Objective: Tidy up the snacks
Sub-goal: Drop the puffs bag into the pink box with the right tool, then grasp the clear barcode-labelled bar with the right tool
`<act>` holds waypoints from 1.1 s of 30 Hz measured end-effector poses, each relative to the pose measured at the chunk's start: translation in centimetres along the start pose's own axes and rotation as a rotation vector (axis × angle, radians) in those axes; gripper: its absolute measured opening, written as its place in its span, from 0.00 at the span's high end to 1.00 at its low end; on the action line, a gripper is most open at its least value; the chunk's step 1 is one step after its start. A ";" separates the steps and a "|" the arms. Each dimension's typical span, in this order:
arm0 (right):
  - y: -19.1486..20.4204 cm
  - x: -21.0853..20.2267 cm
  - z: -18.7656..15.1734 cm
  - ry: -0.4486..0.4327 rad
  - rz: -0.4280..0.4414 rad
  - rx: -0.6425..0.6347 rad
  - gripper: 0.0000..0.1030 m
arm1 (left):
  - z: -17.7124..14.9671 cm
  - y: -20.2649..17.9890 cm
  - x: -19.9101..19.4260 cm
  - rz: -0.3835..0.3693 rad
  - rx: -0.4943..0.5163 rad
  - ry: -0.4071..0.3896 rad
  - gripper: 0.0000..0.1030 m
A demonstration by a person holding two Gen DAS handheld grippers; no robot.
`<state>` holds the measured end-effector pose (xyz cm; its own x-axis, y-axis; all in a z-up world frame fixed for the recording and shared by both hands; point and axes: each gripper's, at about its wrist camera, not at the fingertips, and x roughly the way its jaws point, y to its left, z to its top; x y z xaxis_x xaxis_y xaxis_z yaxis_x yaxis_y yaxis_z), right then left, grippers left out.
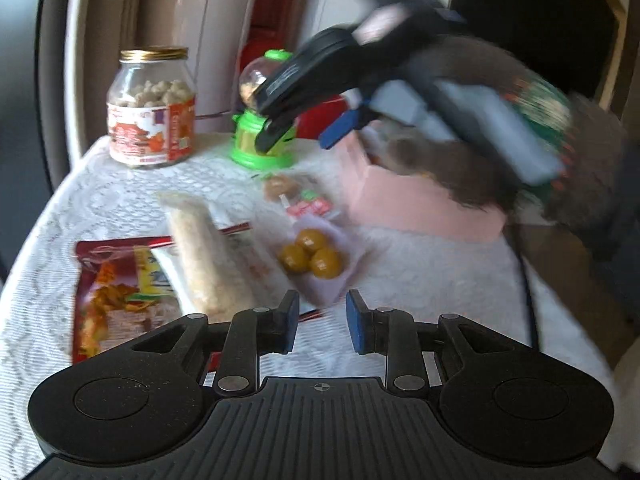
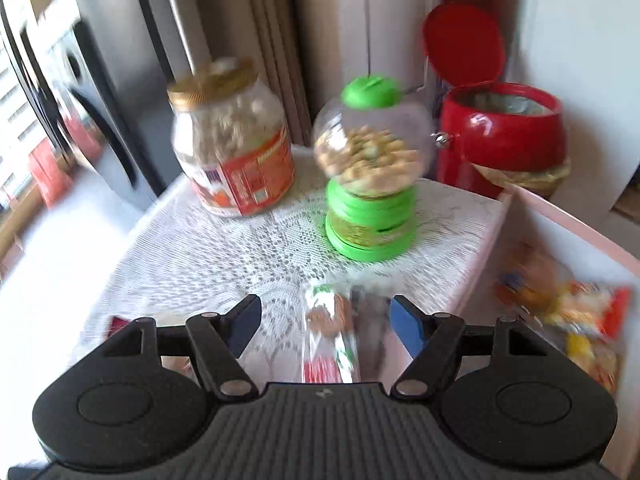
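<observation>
Snack packets (image 1: 200, 256) are lying on a lace-covered table (image 1: 100, 200) beside a pink box (image 1: 420, 208). The left gripper (image 1: 322, 328) is hovering narrow and empty; the right gripper (image 2: 326, 324) is hanging open above a small packet (image 2: 328, 332).

Tablecloth (image 2: 256, 248): white lace, spread over the table top.
Bin (image 2: 500, 136): red and round, seen past the far corner of the table; its red lid (image 2: 464, 46) is raised upright and a liner is folded over the rim.
Curtain (image 2: 320, 40): beige, hung in folds behind the table.
Appliance (image 2: 108, 80): grey metal with a dark handle, seen at the left, blurred.
</observation>
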<state>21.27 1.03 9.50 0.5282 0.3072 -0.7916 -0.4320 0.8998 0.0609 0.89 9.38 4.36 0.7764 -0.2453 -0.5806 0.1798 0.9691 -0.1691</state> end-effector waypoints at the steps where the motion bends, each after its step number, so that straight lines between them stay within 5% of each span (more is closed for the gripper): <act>1: 0.6 1.4 0.5 0.016 -0.040 -0.023 0.34 | -0.2 0.3 0.1 0.013 -0.007 -0.002 0.73; 7: 0.9 7.3 2.5 0.111 -0.151 -0.031 0.38 | -0.3 2.9 -0.2 0.011 -0.101 -0.034 0.76; 11: -0.1 8.4 2.5 0.147 -0.119 0.018 0.57 | -0.2 4.8 -0.4 0.036 -0.130 -0.052 0.76; 14: -0.3 7.4 1.8 0.162 -0.051 0.035 0.70 | -0.1 5.8 -0.6 0.072 -0.151 -0.054 0.75; 26: -1.0 -0.2 -7.7 0.206 0.147 0.022 0.73 | 0.4 5.6 -1.4 0.114 -0.176 -0.057 0.75; 33: -4.2 -4.6 -12.7 0.152 0.064 0.025 0.73 | 1.7 3.3 -0.9 0.082 -0.132 -0.054 0.75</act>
<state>11.35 -8.14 5.17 0.3824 0.3157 -0.8684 -0.4419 0.8879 0.1282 1.81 12.83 5.69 0.8173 -0.1600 -0.5535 0.0360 0.9730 -0.2280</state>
